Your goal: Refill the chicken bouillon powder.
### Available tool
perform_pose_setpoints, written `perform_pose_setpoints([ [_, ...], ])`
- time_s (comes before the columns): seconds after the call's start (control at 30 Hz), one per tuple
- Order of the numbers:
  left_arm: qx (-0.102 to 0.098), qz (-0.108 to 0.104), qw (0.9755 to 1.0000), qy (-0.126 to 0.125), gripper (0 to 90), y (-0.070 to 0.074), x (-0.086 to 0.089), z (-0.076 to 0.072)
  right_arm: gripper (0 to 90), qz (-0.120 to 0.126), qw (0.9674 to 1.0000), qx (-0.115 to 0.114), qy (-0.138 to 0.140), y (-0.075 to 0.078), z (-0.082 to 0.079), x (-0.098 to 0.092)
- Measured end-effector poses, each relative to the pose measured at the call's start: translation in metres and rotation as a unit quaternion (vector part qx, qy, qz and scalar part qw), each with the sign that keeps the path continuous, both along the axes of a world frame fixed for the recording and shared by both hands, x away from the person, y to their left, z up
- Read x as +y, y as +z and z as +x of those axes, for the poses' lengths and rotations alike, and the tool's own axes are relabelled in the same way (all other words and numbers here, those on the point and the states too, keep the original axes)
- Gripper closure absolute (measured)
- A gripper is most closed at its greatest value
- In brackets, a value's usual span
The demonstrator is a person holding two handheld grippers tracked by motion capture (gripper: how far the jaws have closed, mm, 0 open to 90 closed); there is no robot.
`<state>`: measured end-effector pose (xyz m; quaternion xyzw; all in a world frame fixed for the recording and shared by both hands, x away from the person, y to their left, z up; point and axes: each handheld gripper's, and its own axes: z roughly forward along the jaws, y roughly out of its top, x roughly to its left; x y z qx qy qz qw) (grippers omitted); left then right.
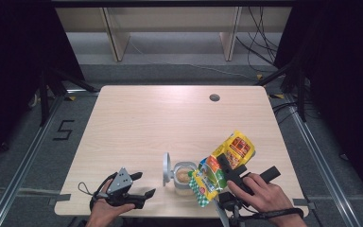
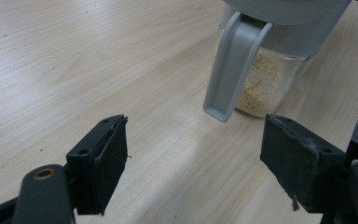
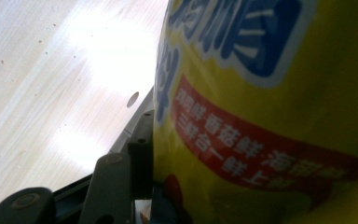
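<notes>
High view: a yellow bag (image 1: pixel 224 165) is held tilted, mouth end low, over the open container (image 1: pixel 184 178) near the table's front edge, right of centre. The container's hinged lid (image 1: pixel 167 168) is stood up on its left side. A pale granular fill (image 1: pixel 184 175) is seen inside; in the left gripper view it lies low behind the clear wall (image 2: pixel 265 86), so the container is judged partly filled, with pouring in hand or about to be. Whether grains are falling cannot be told. Judged left: emptying or righting the bag, setting it down, closing the lid.

The right gripper (image 1: pixel 231 171) is clamped on the bag about half-way closed; in the right gripper view 1 black jaw is pressed against the bag's side (image 3: pixel 270 116). The left gripper (image 1: pixel 139 195) is rested on the table (image 1: pixel 137 118) left of the container, jaws wide apart, nothing between them, pointed toward the container's grey handle (image 2: pixel 230 65).

Writing: in the right gripper view, large blue-and-white Chinese characters at the top, cropped and not readable; a red band with small yellow Chinese characters, blurred, partly legible at best. In the high view a "5" (image 1: pixel 64 129) is marked on the floor left of the table. No brand can be read.
</notes>
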<state>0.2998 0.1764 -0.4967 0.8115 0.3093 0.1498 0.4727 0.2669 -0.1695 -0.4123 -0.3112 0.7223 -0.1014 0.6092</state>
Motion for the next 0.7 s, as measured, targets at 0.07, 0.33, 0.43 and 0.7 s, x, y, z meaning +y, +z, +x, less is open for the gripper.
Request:
perform_pose_setpoints([
  [0.07, 0.001, -0.005, 1.0, 0.002, 22.2, -0.0004, -0.0004, -0.0002, 54.2, -0.001, 1.0, -0.002, -0.002, 0.0003, 0.0003, -0.0002],
  [0.33, -0.001, -0.009, 1.0, 0.003, 22.1, -0.0003, -0.001, -0.0007, 54.3, 0.002, 1.0, 0.0, 0.0, 0.0013, 0.0001, -0.0006],
  [0.43, 0.0, -0.012, 0.9999, 0.003, 22.2, -0.0006, -0.0009, -0.0007, 54.3, 0.004, 1.0, -0.001, -0.002, 0.001, 0.0006, -0.0011],
  [0.7, 0.002, -0.014, 0.9999, 0.006, 22.2, -0.0005, -0.0015, -0.001, 54.3, 0.001, 1.0, -0.002, -0.004, 0.0018, 0.0009, -0.0034],
])
